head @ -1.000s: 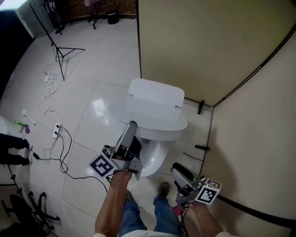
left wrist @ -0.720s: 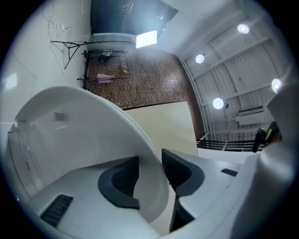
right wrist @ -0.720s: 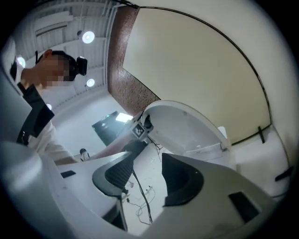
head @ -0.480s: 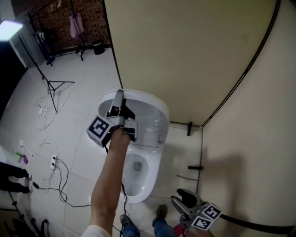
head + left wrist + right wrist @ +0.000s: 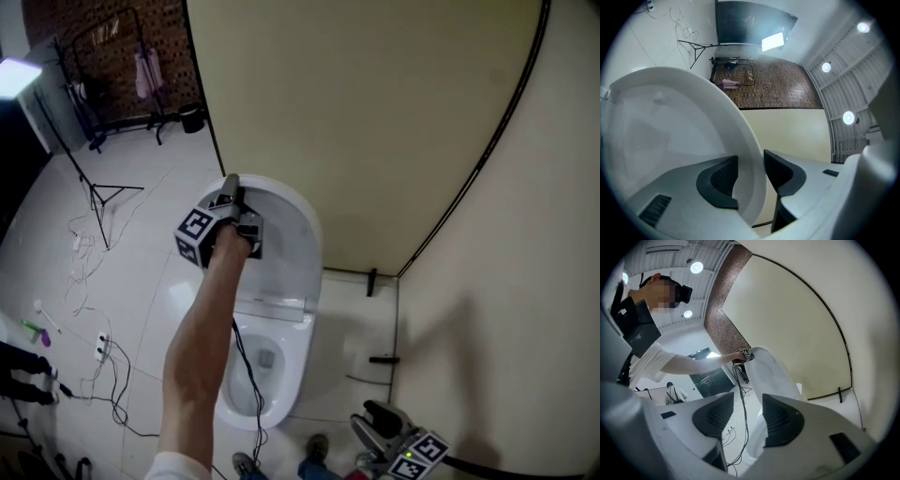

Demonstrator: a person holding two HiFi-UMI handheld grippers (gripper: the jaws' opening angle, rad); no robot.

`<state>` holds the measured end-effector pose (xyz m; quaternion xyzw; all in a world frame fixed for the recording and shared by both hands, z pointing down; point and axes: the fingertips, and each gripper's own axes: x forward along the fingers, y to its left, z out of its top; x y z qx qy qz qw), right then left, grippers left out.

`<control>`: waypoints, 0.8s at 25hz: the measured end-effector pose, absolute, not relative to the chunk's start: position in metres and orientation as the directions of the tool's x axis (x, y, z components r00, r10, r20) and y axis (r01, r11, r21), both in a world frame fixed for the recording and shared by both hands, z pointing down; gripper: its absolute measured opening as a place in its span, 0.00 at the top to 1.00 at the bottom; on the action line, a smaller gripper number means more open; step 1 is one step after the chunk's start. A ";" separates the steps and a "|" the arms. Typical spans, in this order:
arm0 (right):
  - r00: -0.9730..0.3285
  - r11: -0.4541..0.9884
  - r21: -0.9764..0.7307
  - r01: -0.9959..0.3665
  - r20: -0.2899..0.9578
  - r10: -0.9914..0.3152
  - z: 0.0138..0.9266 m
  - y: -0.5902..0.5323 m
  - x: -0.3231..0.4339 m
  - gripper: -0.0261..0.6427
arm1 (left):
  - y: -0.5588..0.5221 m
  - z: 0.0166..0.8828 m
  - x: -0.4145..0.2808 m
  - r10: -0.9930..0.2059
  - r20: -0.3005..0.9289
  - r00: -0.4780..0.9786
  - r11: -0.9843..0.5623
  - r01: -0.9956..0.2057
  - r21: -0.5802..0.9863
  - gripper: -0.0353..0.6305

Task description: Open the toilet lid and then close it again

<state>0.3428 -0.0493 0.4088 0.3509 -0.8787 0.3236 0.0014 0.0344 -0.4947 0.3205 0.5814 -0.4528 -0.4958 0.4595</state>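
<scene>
The white toilet lid (image 5: 281, 248) stands raised, leaning back toward the beige wall, and the bowl (image 5: 267, 370) below it is uncovered. My left gripper (image 5: 229, 187) is at the lid's top edge. In the left gripper view the lid's rim (image 5: 752, 154) runs between the two dark pads (image 5: 719, 180); the jaws have just been opening and sit loosely around it. My right gripper (image 5: 373, 419) hangs low at the bottom right, away from the toilet, jaws apart with nothing between them. The right gripper view shows the raised lid (image 5: 773, 376) with the left gripper (image 5: 743, 355) on it.
A beige partition (image 5: 356, 112) stands close behind the toilet. A black cable (image 5: 246, 375) hangs from my left gripper across the bowl. A tripod stand (image 5: 98, 202), loose cables and a power strip (image 5: 100, 349) lie on the white tiled floor to the left. A shoe (image 5: 315, 448) is beside the bowl.
The lid has gone from lying shut on the bowl to standing raised. My left gripper rose and moved back with its rim. The right gripper stayed low at the bottom right.
</scene>
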 end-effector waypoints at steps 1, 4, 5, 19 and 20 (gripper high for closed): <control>-0.752 0.545 -0.565 -0.619 0.228 -0.618 0.407 -0.049 0.344 0.68 | -0.496 0.321 0.034 -0.982 -0.155 0.106 -0.163 -0.069 0.984 0.70; -0.753 0.554 -0.559 -0.618 0.217 -0.621 0.403 -0.050 0.349 0.68 | -0.495 0.324 0.035 -0.982 -0.144 0.125 -0.152 -0.060 0.987 0.70; -0.754 0.559 -0.554 -0.617 0.214 -0.621 0.401 -0.050 0.349 0.68 | -0.494 0.324 0.037 -0.980 -0.147 0.132 -0.155 -0.058 0.986 0.69; -0.773 0.631 -0.482 -0.608 0.177 -0.610 0.354 -0.019 0.333 0.68 | -0.385 0.266 0.055 -0.919 -0.290 0.268 -0.324 -0.095 0.941 0.57; -0.774 0.640 -0.469 -0.608 0.171 -0.610 0.350 -0.017 0.329 0.68 | -0.363 0.259 0.064 -0.898 -0.310 0.311 -0.357 -0.107 0.928 0.57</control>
